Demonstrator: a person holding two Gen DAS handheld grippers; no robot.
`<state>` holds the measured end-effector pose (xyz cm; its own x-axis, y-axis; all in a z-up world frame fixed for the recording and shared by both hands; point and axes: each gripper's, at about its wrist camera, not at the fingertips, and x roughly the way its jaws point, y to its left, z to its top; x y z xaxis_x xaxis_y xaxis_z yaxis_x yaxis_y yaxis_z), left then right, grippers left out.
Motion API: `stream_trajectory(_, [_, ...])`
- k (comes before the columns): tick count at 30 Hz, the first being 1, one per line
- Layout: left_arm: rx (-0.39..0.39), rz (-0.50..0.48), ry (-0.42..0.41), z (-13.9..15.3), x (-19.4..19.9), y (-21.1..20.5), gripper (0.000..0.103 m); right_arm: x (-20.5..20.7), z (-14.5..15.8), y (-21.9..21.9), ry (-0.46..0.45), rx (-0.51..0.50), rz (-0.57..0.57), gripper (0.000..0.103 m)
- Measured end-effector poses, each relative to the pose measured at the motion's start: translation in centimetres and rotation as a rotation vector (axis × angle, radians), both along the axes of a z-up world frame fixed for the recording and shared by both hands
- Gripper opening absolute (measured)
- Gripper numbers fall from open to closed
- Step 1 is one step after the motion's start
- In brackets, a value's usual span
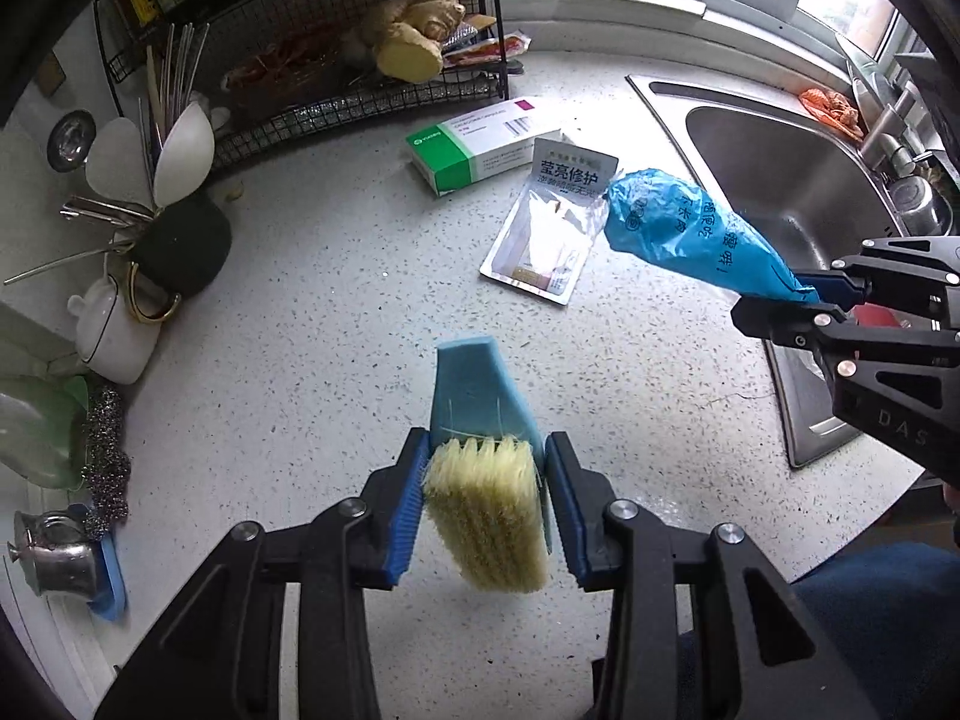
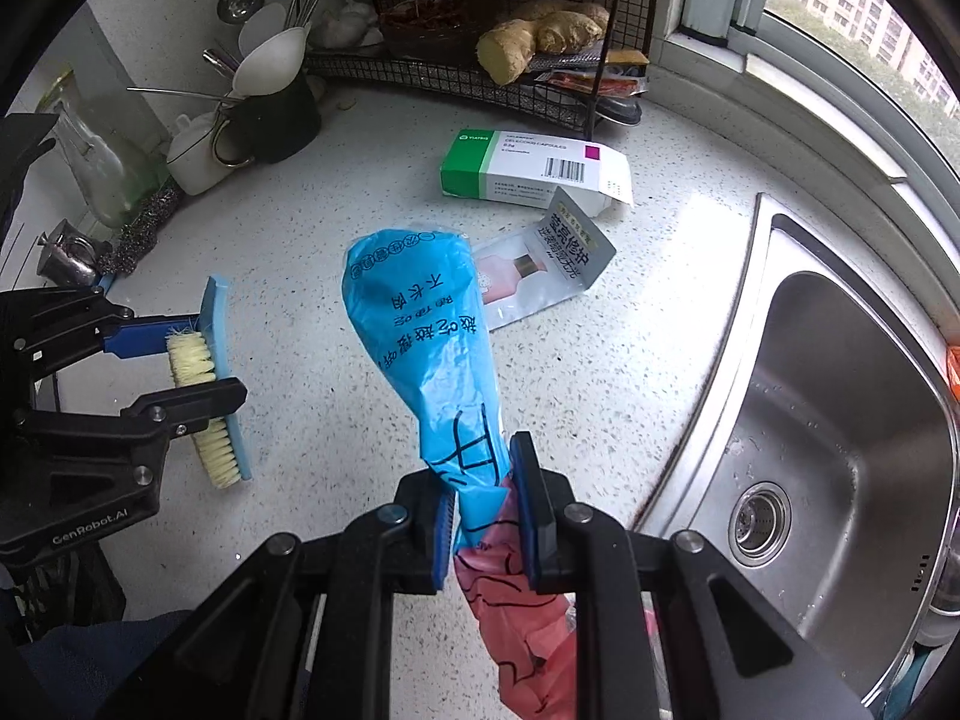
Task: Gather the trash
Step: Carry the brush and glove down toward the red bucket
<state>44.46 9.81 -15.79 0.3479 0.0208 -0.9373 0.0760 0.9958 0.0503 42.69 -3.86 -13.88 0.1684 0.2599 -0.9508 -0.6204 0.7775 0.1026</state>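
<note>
My left gripper (image 1: 486,468) is shut on a blue scrub brush (image 1: 480,408) with yellow bristles, held above the speckled counter; it also shows in the right wrist view (image 2: 207,384). My right gripper (image 2: 483,504) is shut on a blue-and-pink plastic bag (image 2: 420,324), held in the air; in the left wrist view the bag (image 1: 684,234) sticks out leftward. On the counter lie a green-and-white medicine box (image 2: 528,165) (image 1: 480,150) and a flat silver sachet (image 2: 540,267) (image 1: 546,228), just beyond the bag.
A steel sink (image 2: 840,420) lies to the right. A black wire rack (image 2: 510,30) with ginger stands at the back. A dark utensil holder (image 1: 180,240), a white pot (image 1: 114,324), steel wool (image 1: 105,456) and a glass jar (image 2: 102,174) crowd the left edge.
</note>
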Motion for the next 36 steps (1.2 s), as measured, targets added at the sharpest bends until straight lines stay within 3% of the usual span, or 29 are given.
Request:
stream_trajectory(8, [0.019,0.006,-0.039,2.7,-5.0,-2.7,0.036,-2.7,1.0,-3.9,-0.027,0.012,-0.067,0.016])
stream_trajectory(21, [0.037,-0.002,-0.083,6.6,-15.7,-11.4,0.036,-10.1,4.0,-10.7,-0.068,0.086,-0.025,0.016])
stream_trajectory(36, [0.026,0.041,-0.028,2.9,-25.4,-20.7,0.036,-18.5,1.2,-18.4,0.022,0.078,0.004,0.016])
